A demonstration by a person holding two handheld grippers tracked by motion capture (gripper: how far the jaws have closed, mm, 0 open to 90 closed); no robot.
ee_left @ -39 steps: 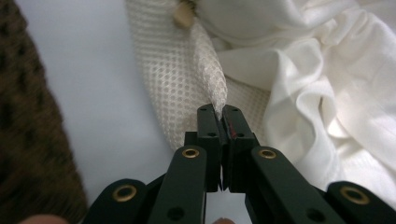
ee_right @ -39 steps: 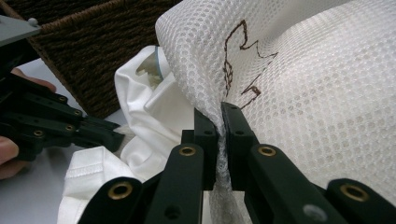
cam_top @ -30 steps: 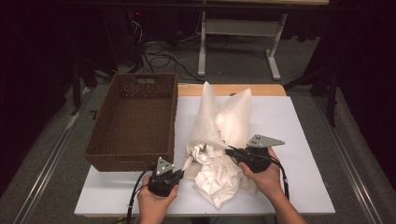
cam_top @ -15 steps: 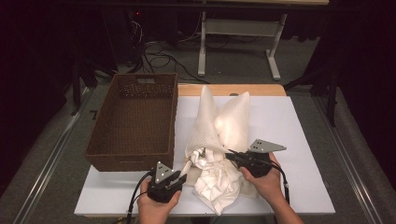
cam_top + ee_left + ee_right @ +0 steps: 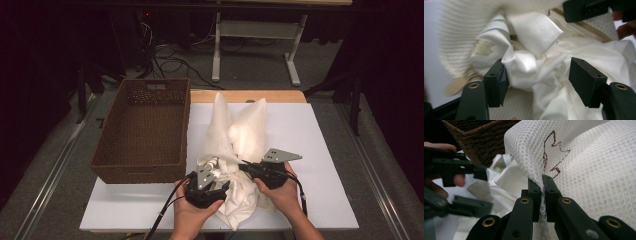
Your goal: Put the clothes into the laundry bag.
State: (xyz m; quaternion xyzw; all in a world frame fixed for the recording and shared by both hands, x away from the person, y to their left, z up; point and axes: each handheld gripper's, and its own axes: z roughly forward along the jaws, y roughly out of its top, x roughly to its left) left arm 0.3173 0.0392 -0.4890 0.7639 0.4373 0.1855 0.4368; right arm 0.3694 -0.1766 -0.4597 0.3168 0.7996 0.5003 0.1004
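**White mesh bag and garment, front of table**

Mesh laundry bag [image 5: 245,132], white, honeycomb weave, brown stitched outline on one face; standing in two peaks on the white table [image 5: 320,150], just right of the wicker basket [image 5: 142,132]. Smooth white garment [image 5: 240,200], crumpled, spilling from the bag's near end toward the table's front edge; pale label and thin blue stripe visible in the left gripper view, detail blurred, possibly a shirt.

Right gripper [image 5: 541,192]: jaws pressed together on a fold of the mesh, fabric pinched flat between the pads; held by the right hand [image 5: 280,192] beside the bag's near right side.

Left gripper [image 5: 537,77]: jaws just opened, standing apart, garment folds bulging between them, left pad touching cloth, right pad clear of it; nothing clamped. Held by the left hand [image 5: 192,215], at the garment's left edge
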